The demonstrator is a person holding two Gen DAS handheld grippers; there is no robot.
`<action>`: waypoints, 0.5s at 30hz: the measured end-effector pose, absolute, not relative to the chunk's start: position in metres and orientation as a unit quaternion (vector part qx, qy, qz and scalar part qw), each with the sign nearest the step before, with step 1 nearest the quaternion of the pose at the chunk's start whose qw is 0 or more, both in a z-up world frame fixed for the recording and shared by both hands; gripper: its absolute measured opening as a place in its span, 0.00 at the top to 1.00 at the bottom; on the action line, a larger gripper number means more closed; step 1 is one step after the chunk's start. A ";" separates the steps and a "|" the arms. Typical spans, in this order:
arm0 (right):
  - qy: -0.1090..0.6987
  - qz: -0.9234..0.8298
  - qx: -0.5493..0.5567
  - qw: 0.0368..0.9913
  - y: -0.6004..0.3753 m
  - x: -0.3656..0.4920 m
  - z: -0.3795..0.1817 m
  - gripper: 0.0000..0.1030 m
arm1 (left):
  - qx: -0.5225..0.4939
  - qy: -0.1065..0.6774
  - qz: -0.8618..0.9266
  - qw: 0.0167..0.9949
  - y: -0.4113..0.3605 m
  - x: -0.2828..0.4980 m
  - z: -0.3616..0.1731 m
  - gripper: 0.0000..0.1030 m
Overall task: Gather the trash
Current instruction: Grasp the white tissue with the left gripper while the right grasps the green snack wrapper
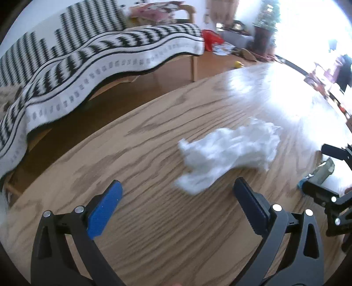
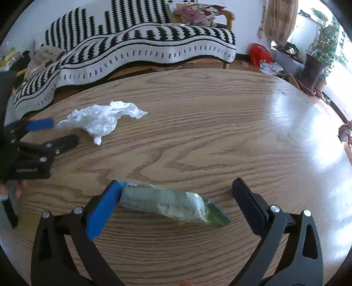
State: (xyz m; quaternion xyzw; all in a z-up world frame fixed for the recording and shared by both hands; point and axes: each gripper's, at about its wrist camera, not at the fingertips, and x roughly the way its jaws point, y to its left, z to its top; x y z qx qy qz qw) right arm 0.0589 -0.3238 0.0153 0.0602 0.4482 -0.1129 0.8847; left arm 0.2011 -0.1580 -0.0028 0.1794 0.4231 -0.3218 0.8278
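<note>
A crumpled white plastic bag lies on the wooden table. My left gripper is open, and the bag's near end lies between its fingertips. The bag also shows in the right wrist view, with the left gripper just left of it. A clear greenish snack wrapper lies flat on the table between the jaws of my open right gripper; its left end touches the blue pad. In the left wrist view the wrapper shows in the right gripper.
A sofa with a black-and-white patterned throw stands behind the table, with cushions on it. A red bag, papers and a potted plant sit on the floor at the back right. Bright window glare falls on the table's right side.
</note>
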 end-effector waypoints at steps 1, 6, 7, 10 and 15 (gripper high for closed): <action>0.449 -0.107 0.057 0.885 -0.325 0.057 0.015 0.05 | 0.184 0.421 -0.331 0.824 -0.163 0.201 -0.003 0.05; 0.449 -0.066 0.050 0.890 -0.330 0.046 0.017 0.05 | 0.215 0.412 -0.361 0.809 -0.182 0.199 0.000 0.05; 0.449 -0.056 0.061 0.890 -0.333 0.044 0.019 0.05 | 0.229 0.407 -0.362 0.806 -0.184 0.198 0.001 0.05; 0.437 -0.051 0.135 0.888 -0.348 0.033 0.024 0.06 | 0.281 0.380 -0.370 0.800 -0.191 0.190 0.006 0.05; 0.427 -0.100 0.143 0.887 -0.340 0.018 0.024 0.05 | 0.312 0.359 -0.395 0.786 -0.209 0.186 0.007 0.05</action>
